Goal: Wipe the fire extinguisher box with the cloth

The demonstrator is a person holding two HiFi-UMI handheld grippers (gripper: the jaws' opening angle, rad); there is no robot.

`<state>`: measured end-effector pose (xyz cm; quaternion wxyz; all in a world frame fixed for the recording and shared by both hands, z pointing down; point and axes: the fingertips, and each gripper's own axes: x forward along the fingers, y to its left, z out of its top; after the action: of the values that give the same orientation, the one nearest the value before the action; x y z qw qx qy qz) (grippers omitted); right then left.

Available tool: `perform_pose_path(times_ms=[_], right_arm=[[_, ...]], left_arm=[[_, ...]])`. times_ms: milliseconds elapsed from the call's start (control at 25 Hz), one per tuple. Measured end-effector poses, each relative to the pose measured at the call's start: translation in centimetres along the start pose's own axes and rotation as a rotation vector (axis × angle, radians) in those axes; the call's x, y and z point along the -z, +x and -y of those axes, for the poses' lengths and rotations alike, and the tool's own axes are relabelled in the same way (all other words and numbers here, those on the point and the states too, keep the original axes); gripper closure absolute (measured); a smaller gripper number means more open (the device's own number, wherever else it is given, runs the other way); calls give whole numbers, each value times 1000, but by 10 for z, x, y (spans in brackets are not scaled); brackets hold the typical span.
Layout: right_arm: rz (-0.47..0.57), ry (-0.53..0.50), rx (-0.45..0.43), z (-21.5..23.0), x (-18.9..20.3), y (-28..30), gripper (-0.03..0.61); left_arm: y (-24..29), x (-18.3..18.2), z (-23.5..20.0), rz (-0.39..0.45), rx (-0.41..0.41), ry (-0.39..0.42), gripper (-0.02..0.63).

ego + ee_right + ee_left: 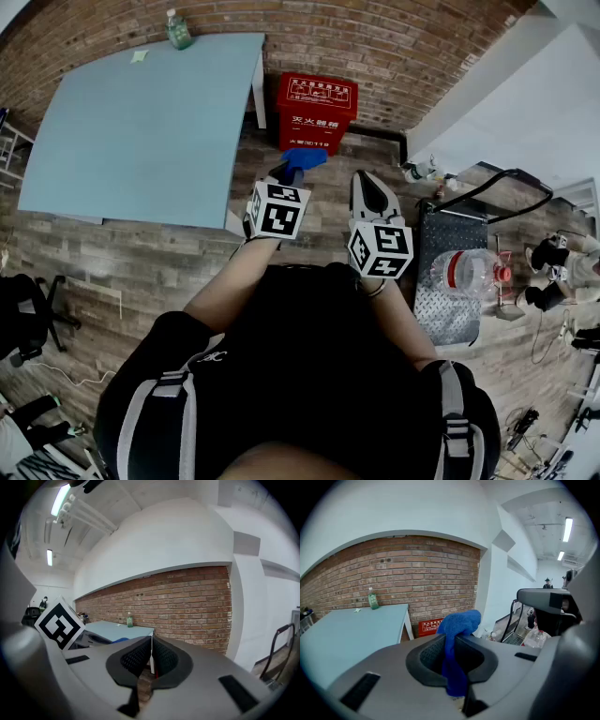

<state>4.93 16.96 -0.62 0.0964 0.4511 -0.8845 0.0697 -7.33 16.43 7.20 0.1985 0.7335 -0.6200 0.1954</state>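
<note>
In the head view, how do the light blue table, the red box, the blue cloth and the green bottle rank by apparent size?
Largest to smallest:
1. table
2. red box
3. blue cloth
4. green bottle
The cloth is held nearer the camera, so its lead over the bottle is unsure.

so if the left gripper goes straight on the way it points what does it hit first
Probably the red fire extinguisher box, on the floor against the brick wall just ahead of the left gripper and its blue cloth. Height is unclear; it could pass above it.

Head view steeply down, gripper views level, sharing brick wall (417, 573)
</note>
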Motion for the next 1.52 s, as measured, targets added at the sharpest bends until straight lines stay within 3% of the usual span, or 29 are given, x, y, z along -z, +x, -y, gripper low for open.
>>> perform_pose_path(times_ms=[360,800,1240,1520], right_arm=[[-13,17,7,7,7,6,561],[-13,64,-91,25,9,73,561],[-20,103,-112,105,-28,182,561],[-85,95,-199,138,-39,255,561]], left_arm=[[11,-1,-2,-6,13,-12,572],[56,-15,-22,-46,-20,-29,572],[171,-77,-45,-90,-8,0,572],[232,-107,-54,-139,-16,-28,572]])
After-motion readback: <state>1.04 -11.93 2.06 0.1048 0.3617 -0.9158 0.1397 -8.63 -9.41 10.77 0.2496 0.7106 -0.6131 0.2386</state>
